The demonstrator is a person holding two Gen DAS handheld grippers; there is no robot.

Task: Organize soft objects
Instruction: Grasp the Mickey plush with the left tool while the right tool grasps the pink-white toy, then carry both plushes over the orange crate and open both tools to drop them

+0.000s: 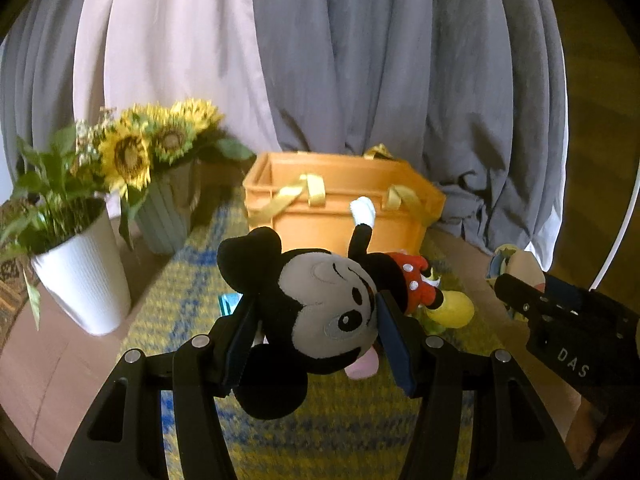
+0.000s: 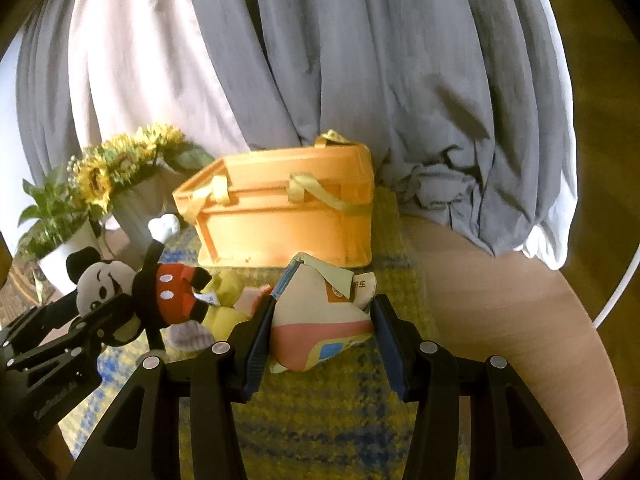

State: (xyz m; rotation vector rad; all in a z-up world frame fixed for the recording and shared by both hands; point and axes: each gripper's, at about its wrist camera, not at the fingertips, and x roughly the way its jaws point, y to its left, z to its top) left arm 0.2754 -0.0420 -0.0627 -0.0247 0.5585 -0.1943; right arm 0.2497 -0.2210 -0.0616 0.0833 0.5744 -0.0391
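Your left gripper (image 1: 316,340) pinches the Mickey plush (image 1: 320,304), your right gripper (image 2: 322,340) clamps the bus plush (image 2: 320,320), over a yellow-blue mat (image 2: 320,420) (wooden table (image 2: 500,312), grey curtains (image 2: 360,60) behind).

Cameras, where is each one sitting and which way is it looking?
Left wrist view: sits on the left gripper, looking forward along its fingers at the black-and-red mouse plush they clamp; the right gripper shows too.
Right wrist view: sits on the right gripper, looking at the pink-and-cream soft toy it clamps.
Both views share the orange fabric storage box.
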